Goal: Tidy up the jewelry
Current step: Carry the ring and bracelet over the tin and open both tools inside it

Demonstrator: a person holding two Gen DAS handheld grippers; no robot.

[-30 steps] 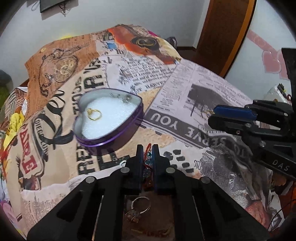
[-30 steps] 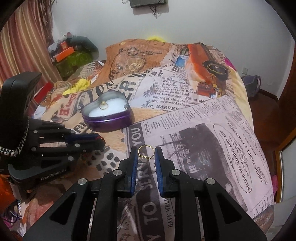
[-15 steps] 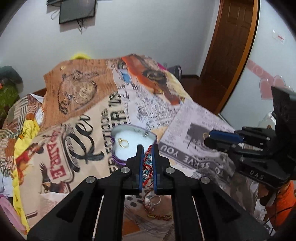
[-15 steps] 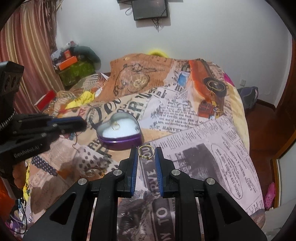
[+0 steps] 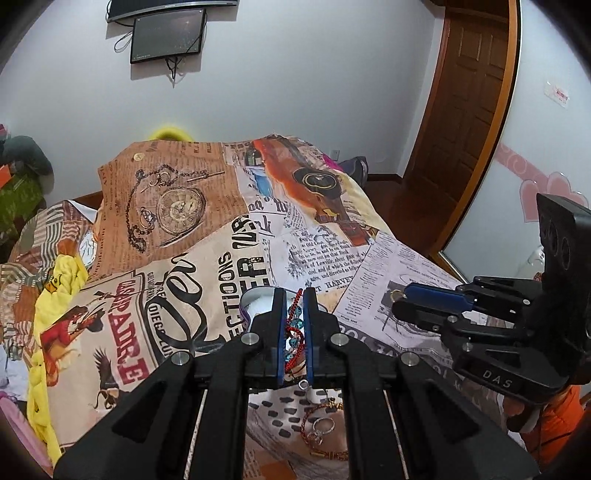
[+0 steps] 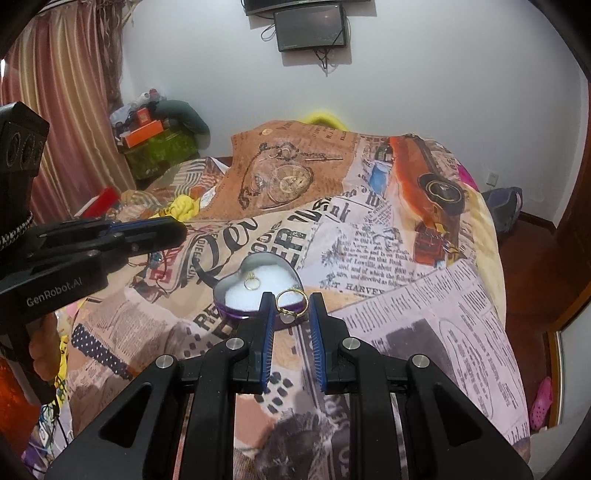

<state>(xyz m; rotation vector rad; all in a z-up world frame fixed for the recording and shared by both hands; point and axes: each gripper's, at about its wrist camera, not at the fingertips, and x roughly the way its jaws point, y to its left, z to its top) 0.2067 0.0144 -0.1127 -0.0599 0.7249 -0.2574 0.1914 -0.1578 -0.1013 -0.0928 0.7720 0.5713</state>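
My left gripper (image 5: 294,295) is shut on a red and blue beaded bracelet (image 5: 294,325) and holds it above the bed. The purple heart-shaped tin (image 5: 251,301) lies just behind its tips, mostly hidden. My right gripper (image 6: 291,299) is shut on a gold ring (image 6: 291,303) and hovers near the tin (image 6: 236,295). The tin has a white foam lining, and one gold ring (image 6: 252,283) lies in it. In the right wrist view the left gripper (image 6: 162,230) stands left of the tin. In the left wrist view the right gripper (image 5: 400,301) stands to the right.
Loose jewelry lies on the newspaper-print bedspread (image 5: 207,273) under my left gripper: a silver ring (image 5: 320,428) and gold chain (image 5: 328,455). A yellow cloth (image 5: 62,280) lies at the left. A wooden door (image 5: 469,103) and a wall screen (image 5: 166,35) stand behind.
Both grippers have risen and tilted up with their jewelry, so the tin sits lower and closer to the fingertips. The right gripper has moved toward the tin.
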